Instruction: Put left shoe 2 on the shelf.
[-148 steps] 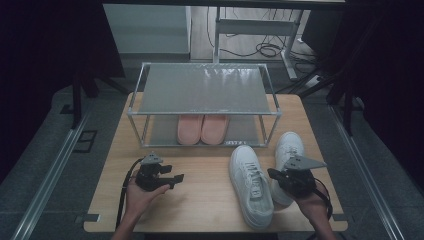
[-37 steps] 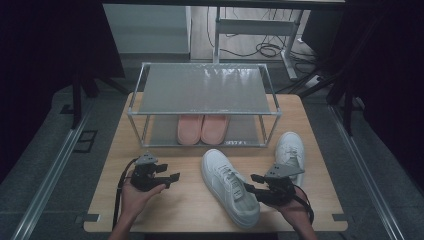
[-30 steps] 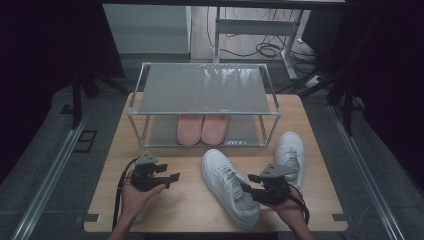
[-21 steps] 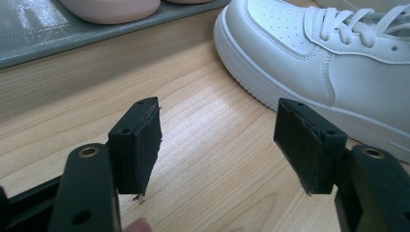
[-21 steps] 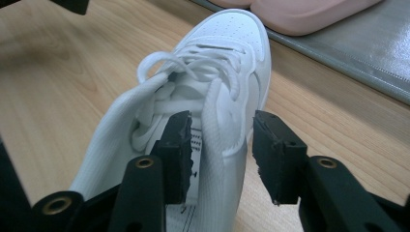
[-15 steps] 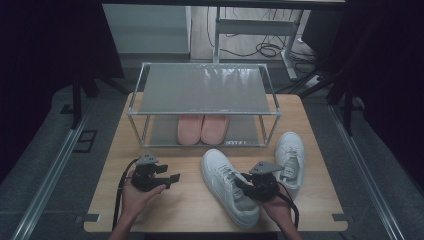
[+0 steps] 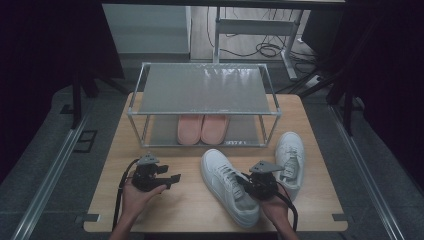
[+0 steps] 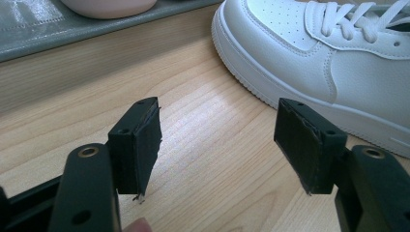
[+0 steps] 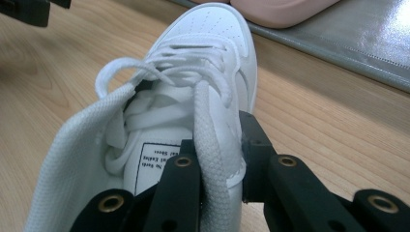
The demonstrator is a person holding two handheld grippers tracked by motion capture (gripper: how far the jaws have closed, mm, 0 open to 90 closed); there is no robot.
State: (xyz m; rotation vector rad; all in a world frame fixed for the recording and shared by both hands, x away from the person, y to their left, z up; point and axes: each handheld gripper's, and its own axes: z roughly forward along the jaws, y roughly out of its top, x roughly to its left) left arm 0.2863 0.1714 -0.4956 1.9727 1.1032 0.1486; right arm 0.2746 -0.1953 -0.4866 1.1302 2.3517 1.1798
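R gripper (image 7: pixel 250 182): jaws have just been closing and now pinch the collar wall of the near white sneaker (image 7: pixel 227 185) at the shoe opening; in the right gripper view one jaw sits inside by the tongue label, the other outside on the leather, w/ a lace end draped over the jaws. Holding, narrow.

L gripper (image 7: pixel 170 178): jaws wide apart, nothing btwn them, hovering low over bare table (image 7: pixel 190 215) just beside the sneaker's toe.

Item loc.: near sneaker lies on the table in front of the shoe rack (image 7: pixel 205 90), toe angled toward the rack's L half, heel toward the person. Second white sneaker (image 7: pixel 291 160) close on its R side, toe toward rack. Pink slippers (image 7: pixel 202 128) occupy middle of the lower shelf.

Risks, judged:
- Grip is on soft collar edge only; on lift the wall may fold or slide out of the pads, shoe drops or swings toe-down.
- Loose lace under the jaw could be what's clamped, not the leather; grip then slips.
- Lower shelf is half taken; a toe-first push may bump the slippers or catch a rack post.
- Swinging heel may knock the second sneaker.
- L gripper is near the toe; a sudden shift could hit it.
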